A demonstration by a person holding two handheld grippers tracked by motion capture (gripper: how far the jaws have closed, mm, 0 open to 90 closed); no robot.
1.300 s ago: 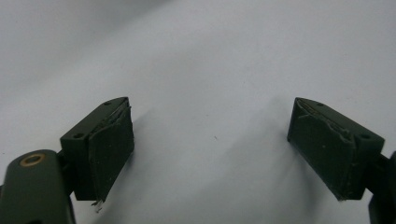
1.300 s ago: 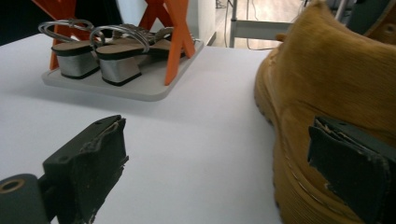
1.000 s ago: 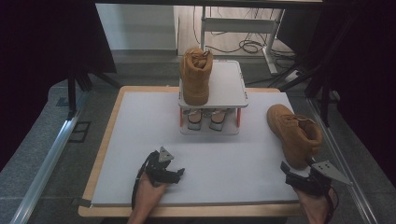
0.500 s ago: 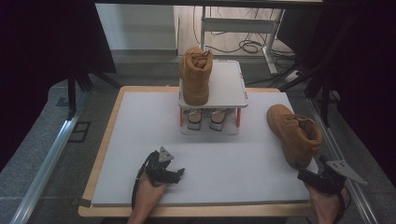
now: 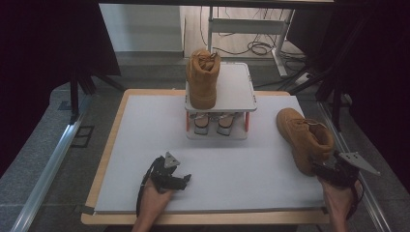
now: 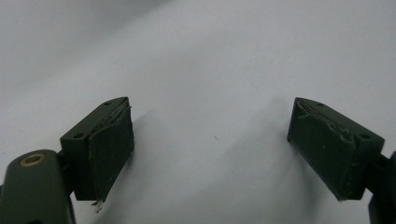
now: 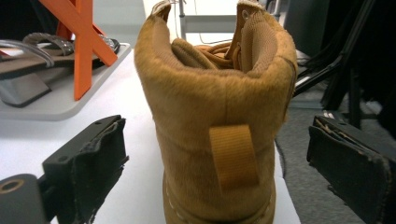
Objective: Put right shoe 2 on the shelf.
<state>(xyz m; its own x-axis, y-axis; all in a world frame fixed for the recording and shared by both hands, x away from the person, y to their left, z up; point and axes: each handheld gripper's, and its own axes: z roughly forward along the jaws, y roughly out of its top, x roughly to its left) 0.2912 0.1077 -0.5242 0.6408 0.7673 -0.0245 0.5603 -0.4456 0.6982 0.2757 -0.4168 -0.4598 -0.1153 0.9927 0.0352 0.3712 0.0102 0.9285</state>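
Boot [image 7: 217, 116] on the bench [image 5: 145, 145], straight ahead of the right tool [image 5: 323, 170], heel and pull-tab facing it. In the right gripper view its jaws are spread wide, one either side of the heel collar, neither touching the suede; it holds nothing. Toe points away from that tool, toward the small rack [image 5: 221, 99] well ahead and to its left, where the matching boot [image 5: 202, 79] stands on the top shelf and sandals [image 5: 212, 123] sit underneath.

Left tool [image 5: 183, 180]: jaws wide apart, nothing between them, low over bare bench, well off to the left of the right tool.

Likely step: close on the heel and lift, probably to the rack.

Risks:
- Collar is soft and padded; closing high would likely crush it and the boot sags or swings toe-down.
- Boot looks heavy for a rear-only pinch, so it could slip or rotate out.
- Boot sits near the bench edge on the tool's right; a nudge before the jaws close could tip it over the side.
- Free shelf space beside the matching boot is narrow; carrying in low could knock the rack or that boot.
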